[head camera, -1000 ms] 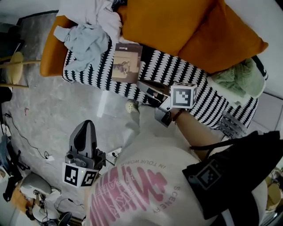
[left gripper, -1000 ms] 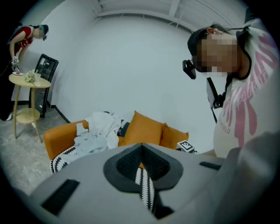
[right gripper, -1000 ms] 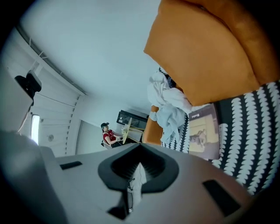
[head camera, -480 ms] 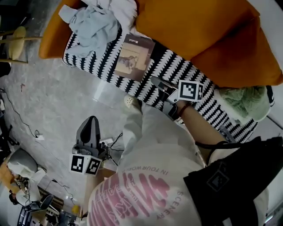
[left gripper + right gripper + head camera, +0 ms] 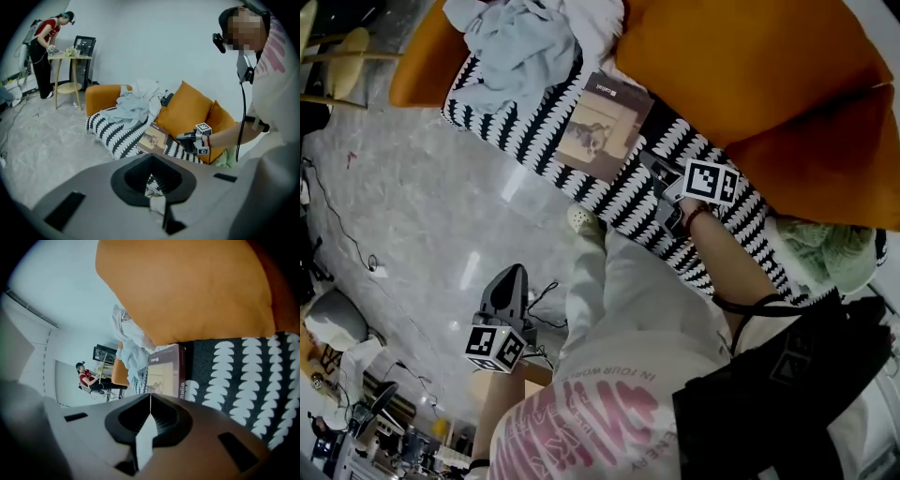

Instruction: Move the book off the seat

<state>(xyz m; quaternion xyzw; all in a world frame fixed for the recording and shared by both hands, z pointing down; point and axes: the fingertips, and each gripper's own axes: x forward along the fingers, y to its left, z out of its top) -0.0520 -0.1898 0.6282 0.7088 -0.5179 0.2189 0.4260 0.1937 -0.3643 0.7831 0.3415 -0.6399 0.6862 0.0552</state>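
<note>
On the book's dark spine the letters "talia" can be read; the cover's small title cannot. "SCENERY" is printed on the shirt. The tan book, with a small picture in the middle, is laid flat on the striped seat, close to its near edge. Clothes are piled to its left, and the right tongs are held just to its right. Bare floor is seen in front. Both tongs are shut and empty; the left tongs are held over the floor.

- The head view looked steeply down from above at the seat and the floor.
- The left gripper view faced that seat from well back.
- The right gripper view sat close over the book, which all three views shared.
</note>
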